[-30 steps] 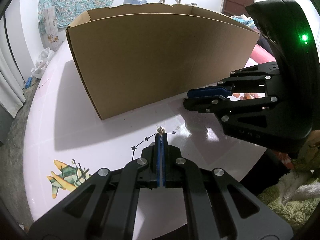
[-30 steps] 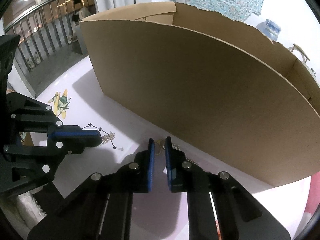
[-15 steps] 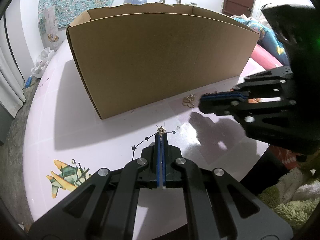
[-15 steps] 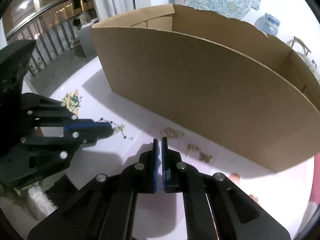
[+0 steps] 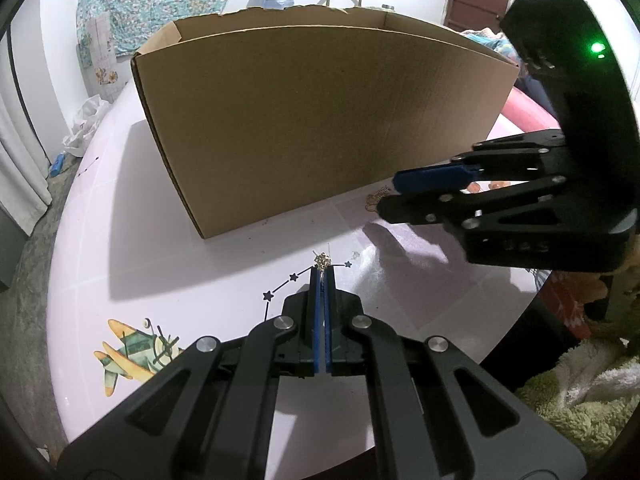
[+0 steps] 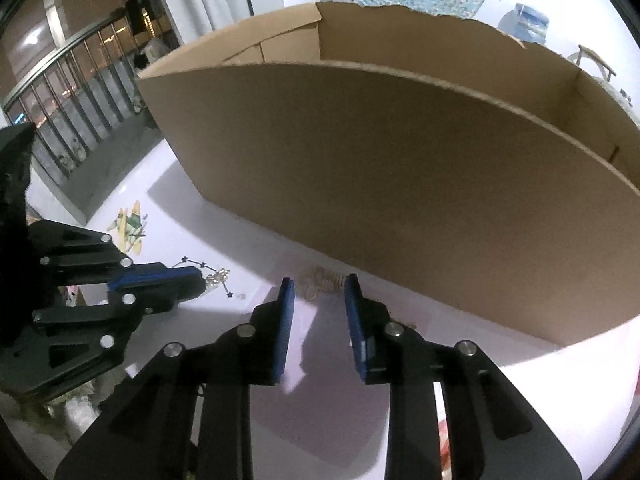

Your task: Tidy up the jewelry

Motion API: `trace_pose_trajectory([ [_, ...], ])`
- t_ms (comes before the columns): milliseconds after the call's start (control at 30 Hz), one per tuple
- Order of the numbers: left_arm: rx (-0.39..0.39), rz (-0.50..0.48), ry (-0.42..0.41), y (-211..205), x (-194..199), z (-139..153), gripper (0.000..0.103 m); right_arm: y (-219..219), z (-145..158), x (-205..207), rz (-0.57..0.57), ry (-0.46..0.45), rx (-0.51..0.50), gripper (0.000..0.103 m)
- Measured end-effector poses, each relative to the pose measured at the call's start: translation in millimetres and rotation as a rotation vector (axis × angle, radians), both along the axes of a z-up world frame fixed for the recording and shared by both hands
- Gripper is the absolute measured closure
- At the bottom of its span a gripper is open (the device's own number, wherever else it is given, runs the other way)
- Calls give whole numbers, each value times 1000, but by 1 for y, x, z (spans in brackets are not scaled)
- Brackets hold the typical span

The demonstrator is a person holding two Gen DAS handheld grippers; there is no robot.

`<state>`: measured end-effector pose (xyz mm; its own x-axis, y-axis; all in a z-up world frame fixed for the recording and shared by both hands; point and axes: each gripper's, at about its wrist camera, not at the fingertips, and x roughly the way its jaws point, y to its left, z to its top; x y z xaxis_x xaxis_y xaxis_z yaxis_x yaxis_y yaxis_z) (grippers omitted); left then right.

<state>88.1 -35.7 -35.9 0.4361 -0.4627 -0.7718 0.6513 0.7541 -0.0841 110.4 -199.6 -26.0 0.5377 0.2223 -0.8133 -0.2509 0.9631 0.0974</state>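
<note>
Gold jewelry piece (image 5: 322,261) sitting pinched at tips of left gripper (image 5: 322,270), fingers fully closed on it, just above pink desk (image 5: 160,264). Second gold chain (image 6: 324,282) lying loose on desk beside cardboard box (image 6: 400,200). Right gripper (image 6: 318,294) hovering near it, fingers just been opening, partly apart, holding nothing. Box interior hidden; progress judged early, both pieces remaining outside box.

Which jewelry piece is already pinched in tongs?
The small gold piece at the star decal, clamped at the left tongs' tips. The gold chain by the cardboard box lies loose ahead of the open right tongs.
</note>
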Motion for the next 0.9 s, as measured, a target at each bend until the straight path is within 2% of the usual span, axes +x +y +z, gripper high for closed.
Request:
trace_pose_trajectory([
  [267,3,3,2,0,0,-1,103,11,-2,-1,25,-17,-57,78],
  [367,2,3,3,0,0,0,103,13,-1,-2,42,-6,-44,93],
  [433,2,3,3,0,0,0,103,15,-1,-2,53,-5,-42,97],
  [700,3,3,2,0,0,0,103,15,-2,-6,61,6,-22,100],
  [900,2,4,2,0,1,0,103,11,-2,-18,45,49,5,100],
])
